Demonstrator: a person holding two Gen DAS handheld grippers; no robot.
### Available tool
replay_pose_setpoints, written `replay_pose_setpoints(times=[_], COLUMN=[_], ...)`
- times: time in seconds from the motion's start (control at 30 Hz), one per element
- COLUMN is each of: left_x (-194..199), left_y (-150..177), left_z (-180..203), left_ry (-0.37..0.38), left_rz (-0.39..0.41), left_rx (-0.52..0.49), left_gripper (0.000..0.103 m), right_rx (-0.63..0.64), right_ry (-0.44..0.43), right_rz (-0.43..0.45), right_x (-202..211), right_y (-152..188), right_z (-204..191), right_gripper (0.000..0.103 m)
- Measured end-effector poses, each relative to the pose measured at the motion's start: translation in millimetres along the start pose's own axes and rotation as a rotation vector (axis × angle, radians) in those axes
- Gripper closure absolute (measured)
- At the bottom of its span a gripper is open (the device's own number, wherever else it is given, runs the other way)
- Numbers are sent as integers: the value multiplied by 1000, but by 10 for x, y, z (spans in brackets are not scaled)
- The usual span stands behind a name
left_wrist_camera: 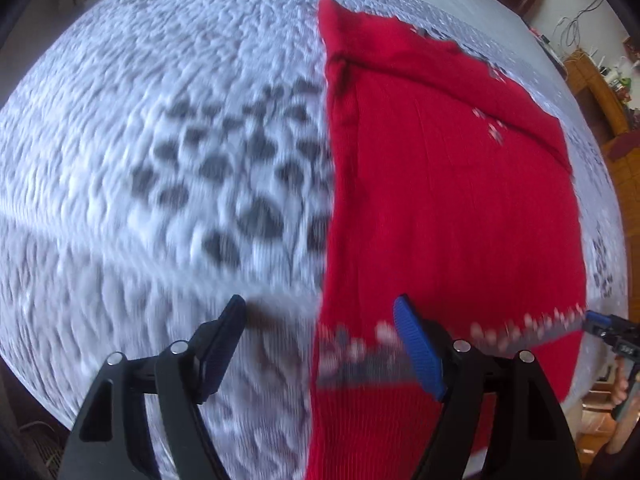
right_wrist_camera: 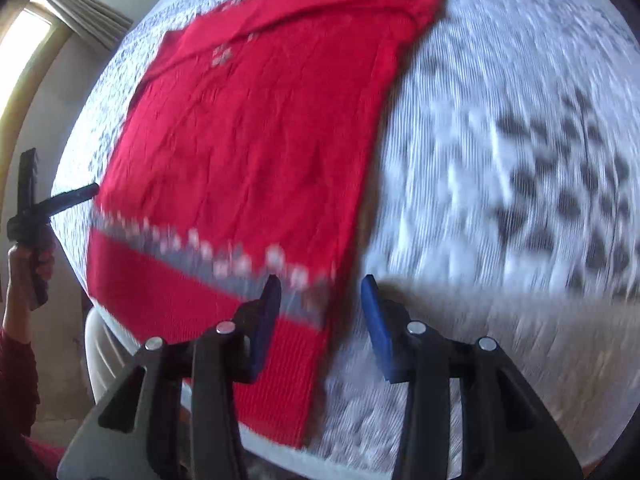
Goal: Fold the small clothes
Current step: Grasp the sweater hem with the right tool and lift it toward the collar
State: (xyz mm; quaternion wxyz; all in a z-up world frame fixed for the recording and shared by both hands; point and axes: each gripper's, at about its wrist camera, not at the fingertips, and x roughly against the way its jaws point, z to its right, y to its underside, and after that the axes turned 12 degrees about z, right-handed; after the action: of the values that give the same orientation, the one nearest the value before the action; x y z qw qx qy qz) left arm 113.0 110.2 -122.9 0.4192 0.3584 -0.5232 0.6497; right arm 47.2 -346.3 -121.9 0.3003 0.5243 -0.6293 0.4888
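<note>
A red knitted sweater (left_wrist_camera: 440,200) with a grey and white patterned band near its hem lies flat on a white quilted bedspread (left_wrist_camera: 160,120), its sides folded in. My left gripper (left_wrist_camera: 320,320) is open and empty above the sweater's near left corner. My right gripper (right_wrist_camera: 320,292) is open and empty above the sweater's (right_wrist_camera: 248,140) near right corner. The right gripper also shows at the right edge of the left wrist view (left_wrist_camera: 604,328). The left gripper shows at the left edge of the right wrist view (right_wrist_camera: 60,200). Both views are blurred by motion.
The bedspread (right_wrist_camera: 500,140) has dark leaf patterns beside the sweater. Wooden furniture (left_wrist_camera: 600,92) stands past the bed's far right side. A curtained window (right_wrist_camera: 32,40) is at the left of the right wrist view.
</note>
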Motion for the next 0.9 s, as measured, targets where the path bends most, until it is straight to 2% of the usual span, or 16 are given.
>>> replay_pose_setpoints(times=[0.03, 0.23, 0.4, 0.53, 0.63, 0.67, 0.7, 0.73, 0.8, 0.9], left_x=[38, 196, 286, 303, 300, 303, 315, 329, 395, 463], left_y=[94, 498, 772, 884, 910, 911, 914, 919, 936, 904], left_z=[-7, 31, 84, 129, 157, 164, 148, 121, 58, -80], left_ry=[9, -1, 24, 37, 7, -2, 11, 21, 22, 95], left_rz=[-4, 1, -25, -41, -41, -39, -40, -43, -37, -44], left_rx=[1, -64, -89, -100, -117, -121, -108, -90, -68, 35], left_gripper=[26, 26, 25, 27, 39, 47, 63, 70, 93, 95], right_rx=[-1, 29, -14, -3, -12, -8, -6, -6, 6, -24], right_ry=[-4, 27, -16, -14, -35, -48, -66, -92, -113, -171], right_rz=[-12, -43, -49, -49, -46, -47, -49, -48, -33, -13], right_x=[21, 95, 114, 90, 81, 84, 64, 67, 83, 132], right_y=[146, 539, 673, 759, 757, 754, 745, 748, 730, 658], right_z=[-26, -134, -156, -208, -244, -257, -305, -338, -393, -412], right_gripper=[59, 59, 59, 60, 72, 81, 89, 92, 95, 95])
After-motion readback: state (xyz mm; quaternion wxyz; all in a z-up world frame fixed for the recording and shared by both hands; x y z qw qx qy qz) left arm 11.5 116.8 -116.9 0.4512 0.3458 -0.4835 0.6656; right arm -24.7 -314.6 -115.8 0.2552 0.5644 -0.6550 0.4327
